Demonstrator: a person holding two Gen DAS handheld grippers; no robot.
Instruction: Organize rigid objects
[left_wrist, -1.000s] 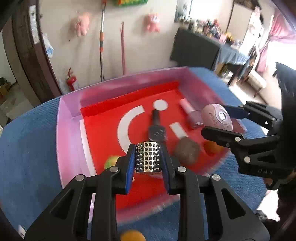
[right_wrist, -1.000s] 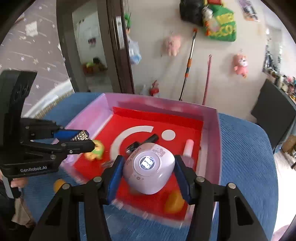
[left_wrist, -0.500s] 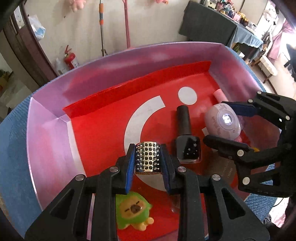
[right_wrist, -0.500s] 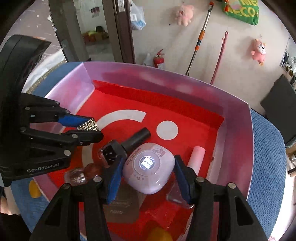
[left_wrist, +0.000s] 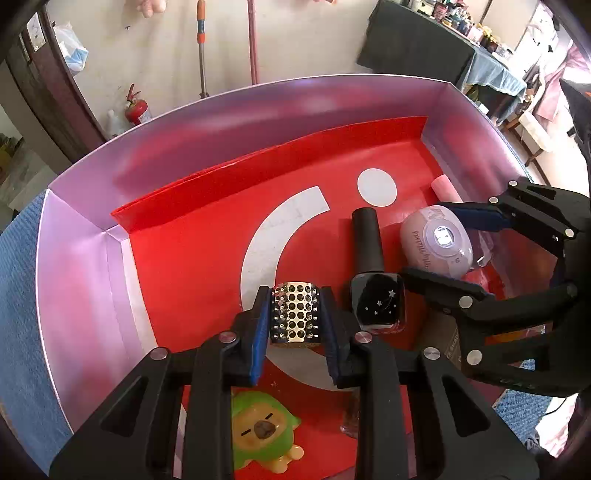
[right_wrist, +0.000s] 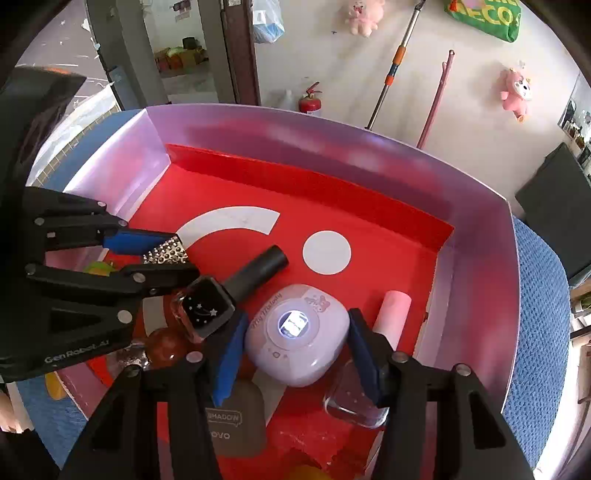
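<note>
Over the left half of the pink box (left_wrist: 77, 258), the left gripper (left_wrist: 295, 314) is pinched tight on a small studded cube (left_wrist: 294, 314). The cube is held by its two flat sides, just above the red floor (left_wrist: 192, 266) of the box. It looks hard and light, made of shiny metal with holes and little spikes, so it is not likely to bend or squash. The spikes may help the blue pads (left_wrist: 260, 321) keep from slipping.

Below it, a soft-looking green toy (left_wrist: 264, 432) with a brown face is seen lying on the floor.

Next to the cube, a dark bottle (left_wrist: 376, 295) with tiny stars and a long black cap is lying on its side. It looks like glass, so it may break if dropped.

Further right, the right gripper (right_wrist: 295, 354) is closed on a round purple case (right_wrist: 295, 332) with a small lit screen. The case is held at its two sides. Its shell looks smooth, hard and a bit slippery, so a firm hold at the widest part is judged best.

At the far right, a pink tube (right_wrist: 393, 314) is lying close to the box wall.
</note>
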